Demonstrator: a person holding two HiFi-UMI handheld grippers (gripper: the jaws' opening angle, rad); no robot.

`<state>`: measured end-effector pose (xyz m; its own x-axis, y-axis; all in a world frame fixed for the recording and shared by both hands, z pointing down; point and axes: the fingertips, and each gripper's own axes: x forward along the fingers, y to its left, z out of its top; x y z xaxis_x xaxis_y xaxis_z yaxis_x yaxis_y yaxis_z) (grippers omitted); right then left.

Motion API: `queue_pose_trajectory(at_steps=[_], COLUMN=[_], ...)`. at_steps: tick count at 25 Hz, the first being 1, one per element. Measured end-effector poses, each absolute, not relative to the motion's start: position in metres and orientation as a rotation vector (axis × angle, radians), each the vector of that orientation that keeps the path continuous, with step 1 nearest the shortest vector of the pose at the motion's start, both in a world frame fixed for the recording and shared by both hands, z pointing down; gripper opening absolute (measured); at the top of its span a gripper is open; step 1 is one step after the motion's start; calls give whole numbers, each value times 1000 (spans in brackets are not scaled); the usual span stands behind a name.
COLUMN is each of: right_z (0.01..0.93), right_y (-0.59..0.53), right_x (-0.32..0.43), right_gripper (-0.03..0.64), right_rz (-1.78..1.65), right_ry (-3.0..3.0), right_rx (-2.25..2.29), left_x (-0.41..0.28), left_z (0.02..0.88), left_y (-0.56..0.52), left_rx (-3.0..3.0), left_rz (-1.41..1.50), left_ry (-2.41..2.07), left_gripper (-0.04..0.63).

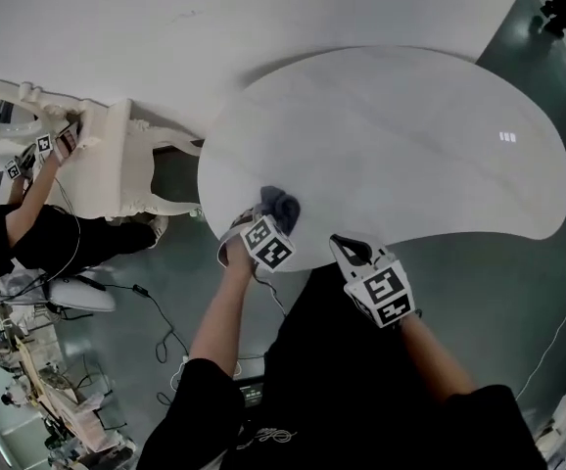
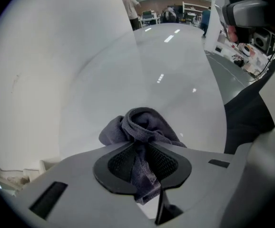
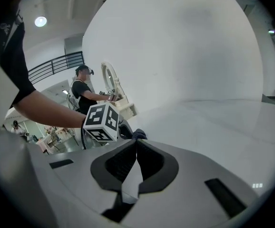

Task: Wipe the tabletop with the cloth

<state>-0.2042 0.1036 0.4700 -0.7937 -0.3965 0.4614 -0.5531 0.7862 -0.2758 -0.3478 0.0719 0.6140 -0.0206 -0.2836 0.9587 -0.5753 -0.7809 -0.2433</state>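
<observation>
Tabletop (image 1: pixel 410 145) wide open beyond cloth (image 1: pixel 281 207) at near edge; left tool (image 1: pixel 260 215) pinching cloth; right tool (image 1: pixel 340 246) pressed together, alongside.

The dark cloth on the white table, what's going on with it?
A person is wiping the white table with it. The left tool pinches the dark cloth and holds it down near the close edge. The right tool is shut, holds nothing, and hangs beside it.
</observation>
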Motion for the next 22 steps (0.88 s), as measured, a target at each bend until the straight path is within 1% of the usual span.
queue_pose_trajectory(at_steps=[13,22], right_z=[471,476], right_y=[6,-23], right_x=[-234,-267], right_gripper=[10,10], right_rz=[569,614], right_ry=[-2531,-2489], right_rx=[829,876], left_x=[-390,-412], left_z=[609,608], left_y=[-65,-138], left_rx=[2118,2194], left_rz=[1894,1898], left_ry=[-856,-820], left_gripper=[86,87])
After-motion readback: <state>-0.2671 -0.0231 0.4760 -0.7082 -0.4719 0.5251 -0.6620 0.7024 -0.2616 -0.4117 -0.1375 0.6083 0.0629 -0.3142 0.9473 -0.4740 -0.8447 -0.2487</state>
